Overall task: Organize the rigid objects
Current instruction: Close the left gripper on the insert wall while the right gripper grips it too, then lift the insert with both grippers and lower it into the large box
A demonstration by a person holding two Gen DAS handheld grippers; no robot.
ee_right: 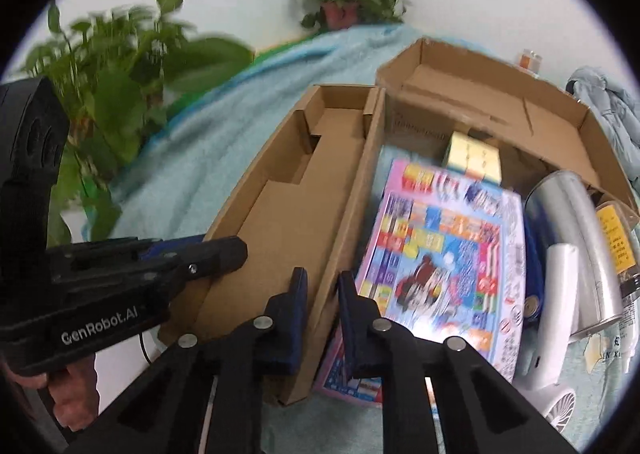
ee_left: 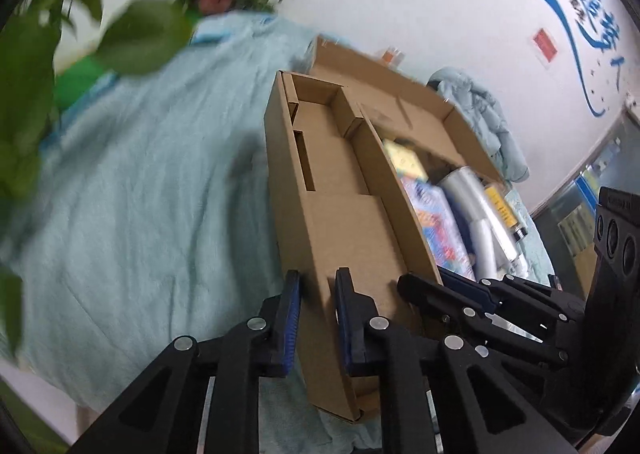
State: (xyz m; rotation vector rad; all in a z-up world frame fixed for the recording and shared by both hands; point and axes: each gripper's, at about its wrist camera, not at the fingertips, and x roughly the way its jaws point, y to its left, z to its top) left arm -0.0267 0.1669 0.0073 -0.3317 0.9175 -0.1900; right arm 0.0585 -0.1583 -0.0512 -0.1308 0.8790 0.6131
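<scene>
A long narrow cardboard tray (ee_left: 344, 221) (ee_right: 288, 213) lies on a pale blue blanket, its compartments bare. My left gripper (ee_left: 320, 294) is shut on the tray's left wall near its front end, one pad on each face. My right gripper (ee_right: 323, 290) is shut on the tray's right wall in the same way. Each wrist view also shows the other gripper: the right gripper (ee_left: 416, 284) at the right wall and the left gripper (ee_right: 236, 250) at the left wall. Right of the tray lie a colourful flat box (ee_right: 440, 254), a yellow cube (ee_right: 474, 157) and a silver cylinder (ee_right: 568, 213).
A bigger open cardboard box (ee_right: 480, 93) stands behind the objects. A white hand fan (ee_right: 556, 334) and a yellow-labelled bottle (ee_right: 616, 246) lie at the right. Potted plants (ee_right: 120, 65) stand at the left and at the back by the white wall. A person's hand (ee_right: 72, 398) holds the left gripper.
</scene>
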